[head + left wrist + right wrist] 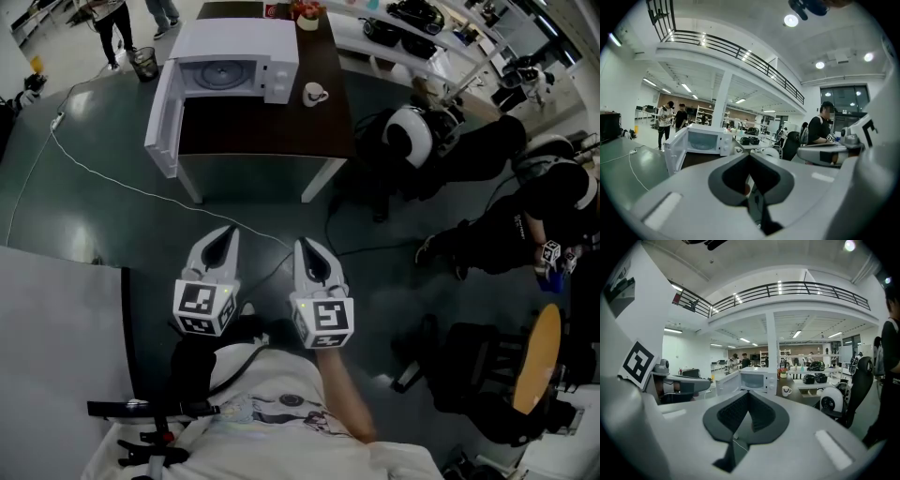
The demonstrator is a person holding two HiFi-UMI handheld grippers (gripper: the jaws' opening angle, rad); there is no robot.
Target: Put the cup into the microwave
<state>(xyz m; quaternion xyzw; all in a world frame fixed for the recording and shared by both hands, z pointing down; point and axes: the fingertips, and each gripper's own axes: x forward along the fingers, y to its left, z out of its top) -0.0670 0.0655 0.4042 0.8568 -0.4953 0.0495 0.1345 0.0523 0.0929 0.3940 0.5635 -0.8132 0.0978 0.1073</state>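
Observation:
A white microwave [234,66] stands on a dark brown table [281,131] far ahead, its door [161,117] swung open to the left and its cavity empty. A white cup [314,93] sits on the table just right of the microwave. Both grippers are held side by side over the floor, well short of the table. My left gripper [228,234] is shut with nothing in it, and so is my right gripper [306,246]. The left gripper view shows the microwave [705,140] and cup [737,150] beyond the shut jaws. In the right gripper view the cup [786,390] stands right of the microwave [757,379].
A white cable [122,183] trails across the dark floor toward the table. People in black sit on chairs at the right [506,225], near a round wooden stool [539,347]. A grey tabletop [56,319] lies at the left. A potted plant [305,14] stands at the table's far end.

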